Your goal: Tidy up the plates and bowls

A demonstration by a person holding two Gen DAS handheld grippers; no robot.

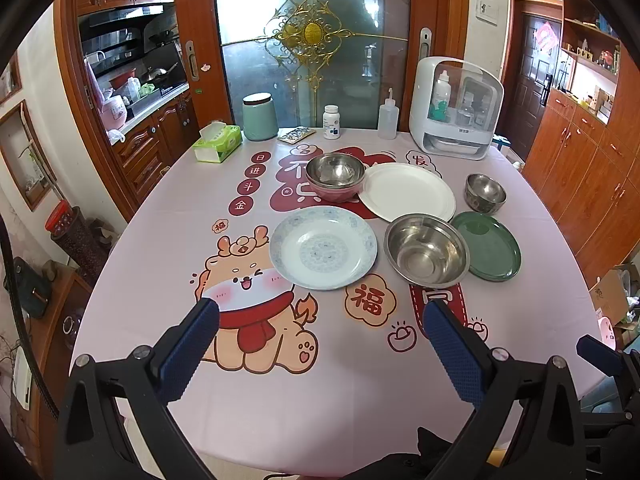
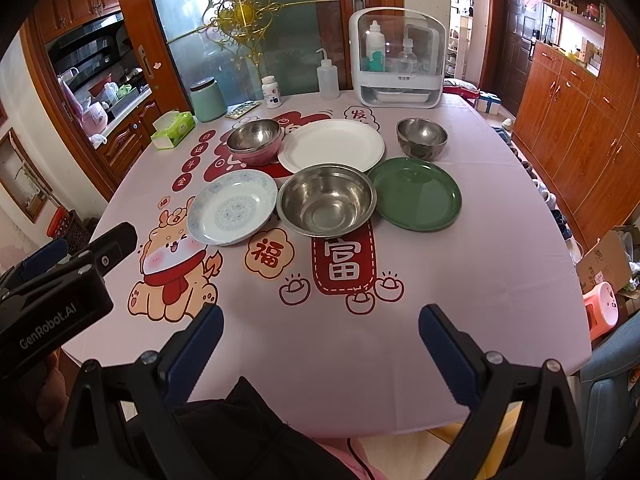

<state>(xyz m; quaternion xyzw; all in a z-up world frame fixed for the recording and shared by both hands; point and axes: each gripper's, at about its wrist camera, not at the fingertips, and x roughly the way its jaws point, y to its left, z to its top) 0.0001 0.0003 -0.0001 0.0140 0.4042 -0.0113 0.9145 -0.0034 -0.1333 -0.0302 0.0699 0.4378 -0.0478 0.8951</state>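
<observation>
Plates and bowls sit grouped at the middle of the bench (image 1: pixel 160 240), which wears a pink cartoon cloth. In the left wrist view the patterned plate (image 1: pixel 323 246) lies nearest, with the big steel bowl (image 1: pixel 426 254) just beside it and the green plate (image 1: pixel 488 245) partly tucked behind that bowl. Farther back a steel bowl sits nested in a pink bowl (image 1: pixel 337 192), touching the white plate (image 1: pixel 406 191); a small steel bowl (image 1: pixel 485 193) stands apart at the right. Along the far edge stand a tissue box (image 1: pixel 218 143), a green jar (image 1: pixel 260 117), a pill bottle (image 1: pixel 331 121), a squeeze bottle (image 1: pixel 387 119) and a white cabinet (image 1: pixel 456 106). The left gripper (image 1: pixel 320 344) hangs over bare cloth, jaws wide open, holding nothing; nothing lies between it and the dishes. Only a tip of the right gripper shows at the right edge.

The right wrist view shows the green plate's full rim and a dark sleeve (image 2: pixel 240 420) low down. The right gripper (image 2: pixel 320 340) is likewise spread wide and empty, with the left gripper's body cut off at the left.
</observation>
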